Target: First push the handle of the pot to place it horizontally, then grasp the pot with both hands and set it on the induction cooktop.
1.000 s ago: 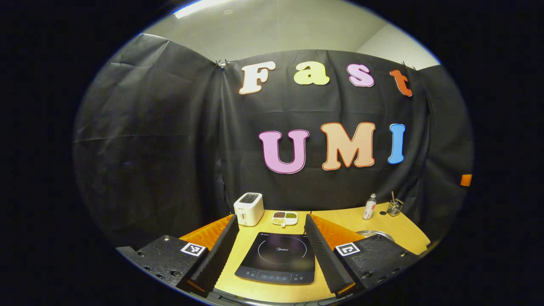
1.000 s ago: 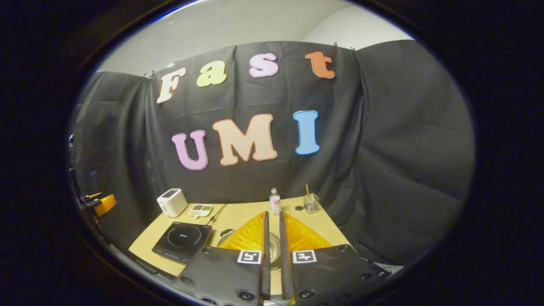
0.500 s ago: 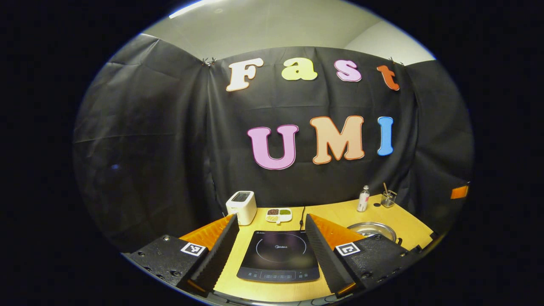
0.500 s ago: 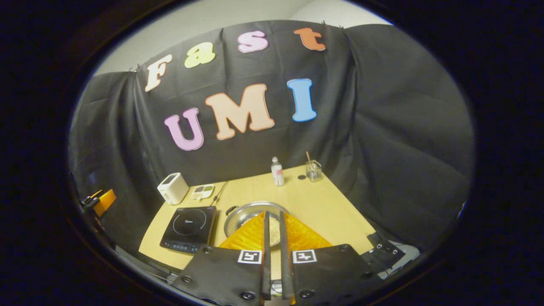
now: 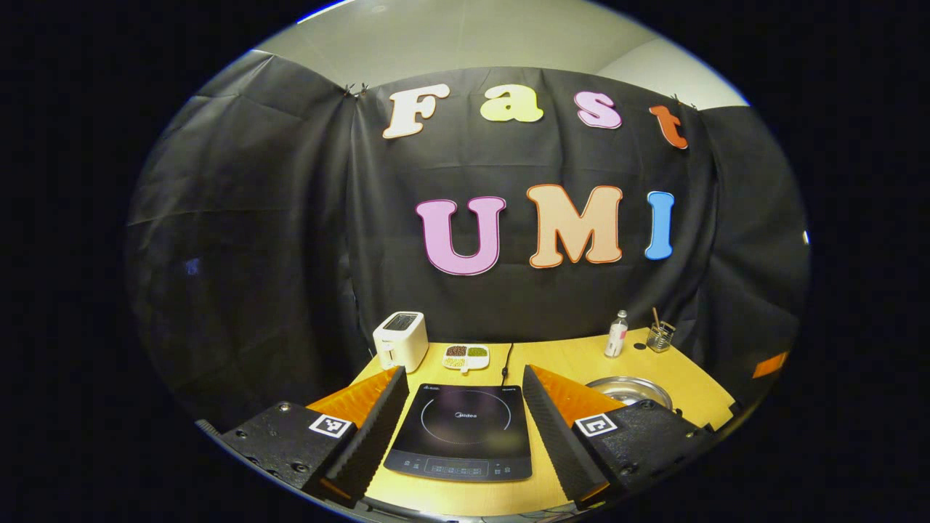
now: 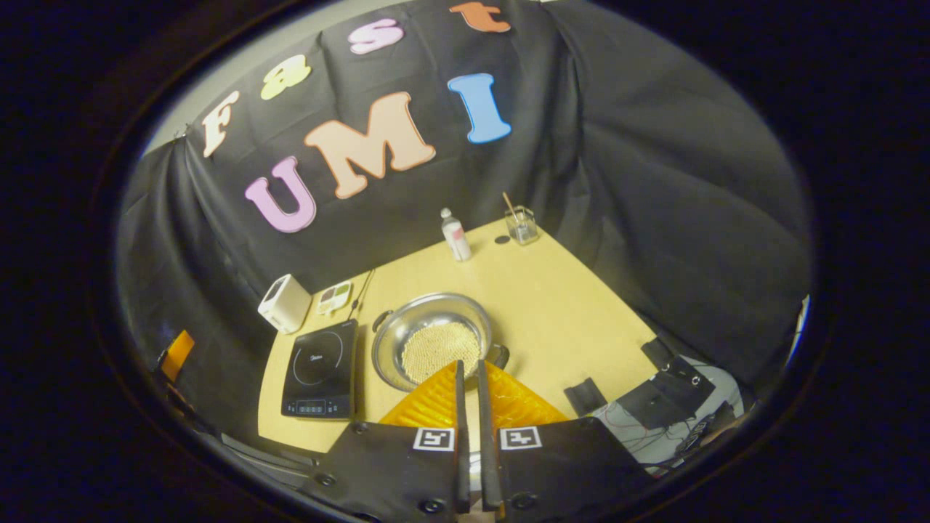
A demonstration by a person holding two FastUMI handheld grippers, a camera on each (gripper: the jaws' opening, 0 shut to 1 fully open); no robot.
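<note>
Right gripper view, metal pot (image 6: 434, 338), pale contents

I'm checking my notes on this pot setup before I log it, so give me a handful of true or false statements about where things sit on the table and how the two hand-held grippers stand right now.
1. The pot already sits on the induction cooktop. False: it stands on the table beside the cooktop.
2. The left hand-held gripper is open, with the cooktop showing between its fingers. True.
3. The right hand-held gripper is wide open. False: its fingers are nearly together, with nothing between them.
4. The toaster stands behind the cooktop, near the booth wall. True.
5. The pot is empty. False: pale grainy contents cover its bottom.
6. A small bottle stands upright at the far side of the table. True.
</note>
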